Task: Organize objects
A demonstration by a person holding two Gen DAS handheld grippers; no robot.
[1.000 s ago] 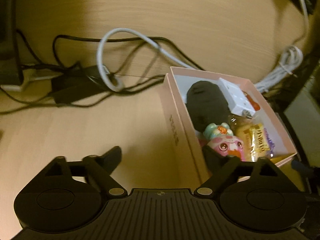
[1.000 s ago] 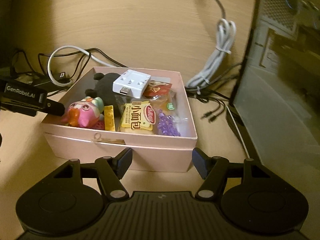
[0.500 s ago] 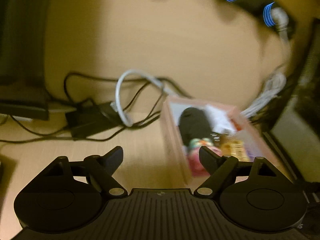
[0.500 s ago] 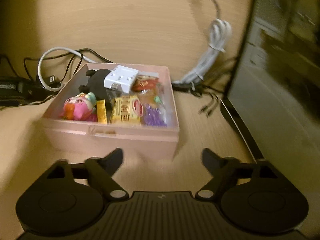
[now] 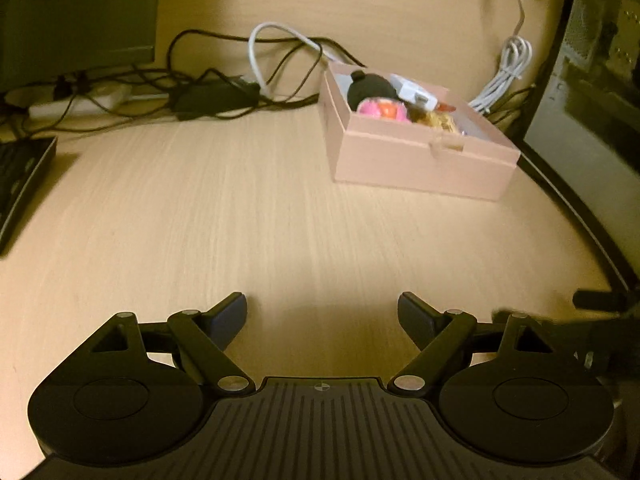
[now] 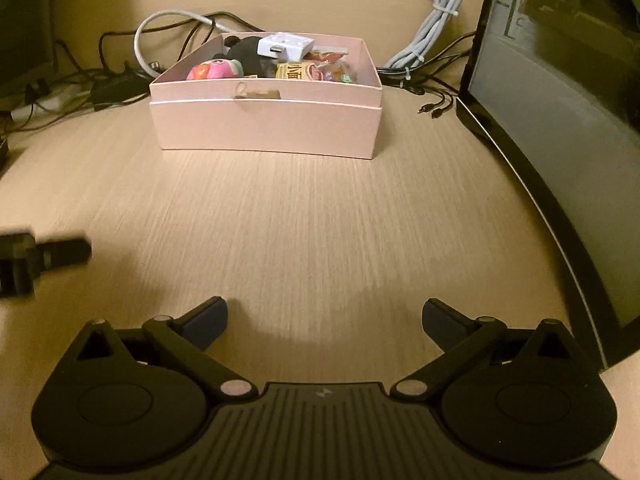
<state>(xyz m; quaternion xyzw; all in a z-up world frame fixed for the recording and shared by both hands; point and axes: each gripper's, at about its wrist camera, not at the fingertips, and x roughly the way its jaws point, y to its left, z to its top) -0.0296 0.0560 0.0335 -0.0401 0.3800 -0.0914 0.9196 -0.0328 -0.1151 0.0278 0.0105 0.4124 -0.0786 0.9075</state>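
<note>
The pink box (image 6: 266, 126) stands on the wooden desk (image 6: 320, 220), full of small things: a pink toy (image 6: 214, 70), a white adapter (image 6: 285, 46), snack packets (image 6: 300, 71). Both grippers are well apart from it. The left gripper (image 5: 322, 316) has its fingers apart and empty; the right gripper (image 6: 325, 320) is opening its fingers, nothing between them.

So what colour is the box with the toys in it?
Pale pink. The box shows best in the right wrist view, sitting on the wooden desk.
</note>
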